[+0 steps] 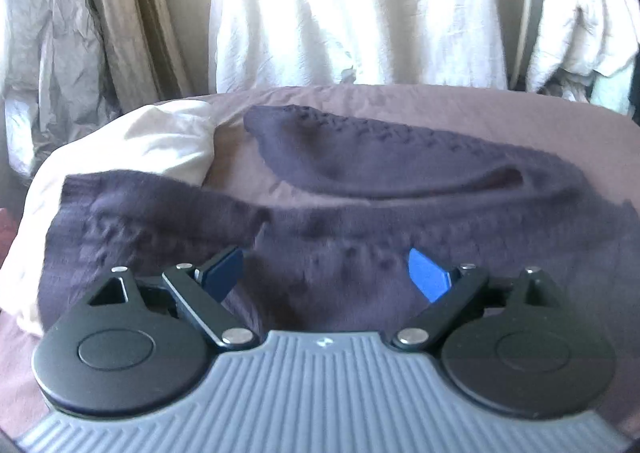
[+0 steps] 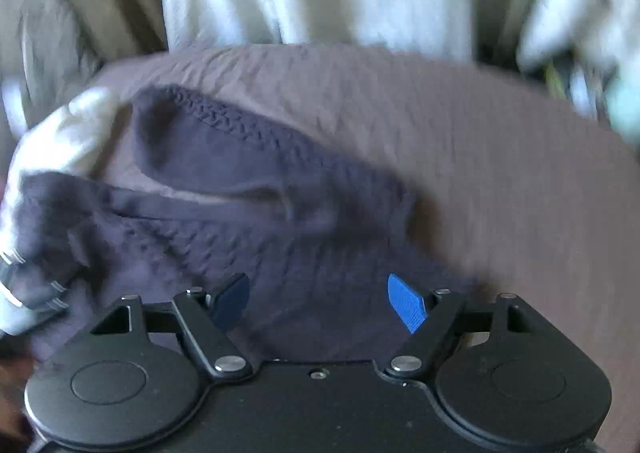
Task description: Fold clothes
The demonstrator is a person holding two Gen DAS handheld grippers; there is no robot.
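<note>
The left gripper (image 1: pixel 326 273) and right gripper (image 2: pixel 318 303) both hang released, jaws wide, nothing between them, above the dark knitted sweater (image 1: pixel 360 189) lying rumpled on the mauve bedsheet (image 1: pixel 500 113). A careless pinch could catch the sheet too, or one loose layer, dragging the fold crooked. No readable writing shows.

Bare mauve sheet (image 2: pixel 500 173) right of the dark knit (image 2: pixel 280 253); white pillow (image 1: pixel 160 141) crowding its left
</note>
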